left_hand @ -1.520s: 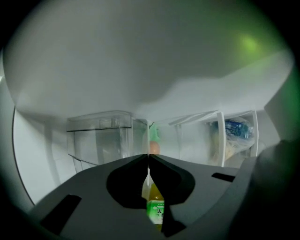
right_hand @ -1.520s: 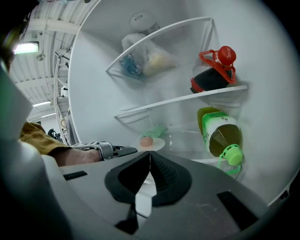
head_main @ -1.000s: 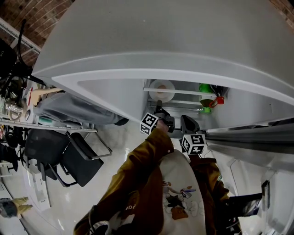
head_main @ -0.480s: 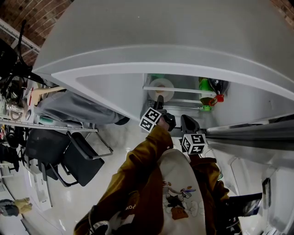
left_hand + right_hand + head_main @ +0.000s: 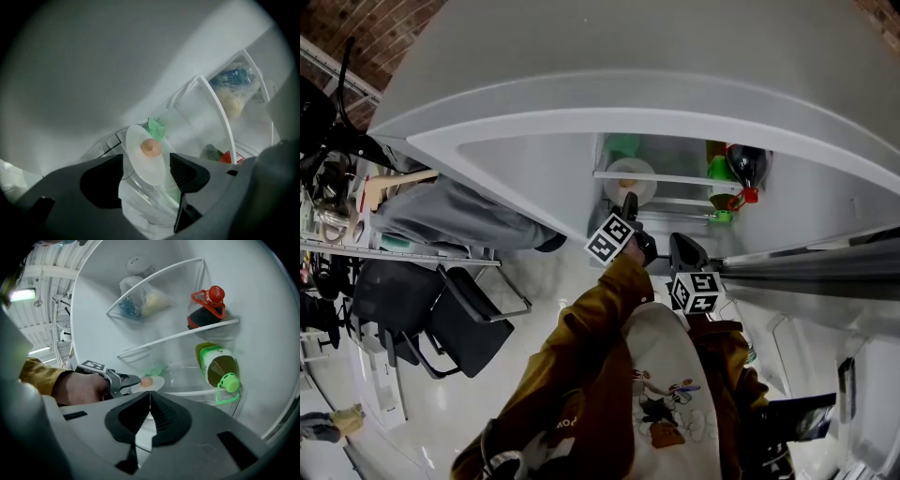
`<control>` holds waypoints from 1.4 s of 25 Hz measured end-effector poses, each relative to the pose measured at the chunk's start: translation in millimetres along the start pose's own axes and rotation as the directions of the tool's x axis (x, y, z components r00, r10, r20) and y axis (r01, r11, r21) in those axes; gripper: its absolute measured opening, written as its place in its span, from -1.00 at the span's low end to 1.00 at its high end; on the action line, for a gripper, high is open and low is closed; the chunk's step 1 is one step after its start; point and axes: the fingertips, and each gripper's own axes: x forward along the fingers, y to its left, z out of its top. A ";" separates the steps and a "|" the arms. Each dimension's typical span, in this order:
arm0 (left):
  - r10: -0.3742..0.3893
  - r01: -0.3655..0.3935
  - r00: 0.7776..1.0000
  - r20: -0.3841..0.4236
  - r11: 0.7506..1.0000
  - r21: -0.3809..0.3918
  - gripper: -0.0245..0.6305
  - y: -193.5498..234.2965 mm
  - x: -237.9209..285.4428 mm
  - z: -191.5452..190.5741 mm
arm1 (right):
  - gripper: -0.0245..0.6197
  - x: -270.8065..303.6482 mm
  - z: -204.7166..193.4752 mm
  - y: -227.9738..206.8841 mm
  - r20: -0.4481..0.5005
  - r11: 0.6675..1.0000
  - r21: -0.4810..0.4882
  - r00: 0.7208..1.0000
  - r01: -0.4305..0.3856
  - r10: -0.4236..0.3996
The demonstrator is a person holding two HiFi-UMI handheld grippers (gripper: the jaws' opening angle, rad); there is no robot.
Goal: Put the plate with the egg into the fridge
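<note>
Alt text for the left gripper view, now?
Left claw open, its jaws having just been opening, with the near edge of a white plate between them, unpressed. The plate, carrying an egg, rests on a clear fridge shelf, a green item behind it.

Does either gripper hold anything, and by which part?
Nothing. The left gripper's jaws have just been opening, the plate between them; the right gripper is shut, empty.

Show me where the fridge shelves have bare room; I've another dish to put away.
Bare: the middle shelf left of the red-capped bottle, and the lower shelf between the plate and the green-capped bottle lying on its side. Crowded: the top shelf, filled by a bag.
</note>
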 end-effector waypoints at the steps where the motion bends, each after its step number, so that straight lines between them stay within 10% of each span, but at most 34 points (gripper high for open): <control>1: 0.002 -0.002 1.000 -0.004 1.000 0.010 0.00 0.6 -0.5 -0.8 | -0.91 -0.5 -0.4 0.6 -0.001 1.000 0.001 1.000 0.000 0.000; 11: -0.014 0.014 1.000 -0.008 1.000 -0.027 0.01 1.4 -10.3 -4.3 | -0.91 -6.4 -1.9 4.9 -0.002 1.000 0.010 1.000 0.003 -0.003; 23: -0.075 0.081 0.995 -0.062 0.991 0.102 -0.12 -16.9 -27.0 -14.0 | -0.91 -10.2 -2.0 11.7 0.010 1.000 0.004 1.000 -0.002 0.002; 35: -0.167 0.177 0.984 -0.062 0.879 0.442 -0.78 -51.5 -63.9 -9.1 | -0.91 -16.5 -5.1 17.7 0.028 0.999 -0.034 1.000 0.014 -0.013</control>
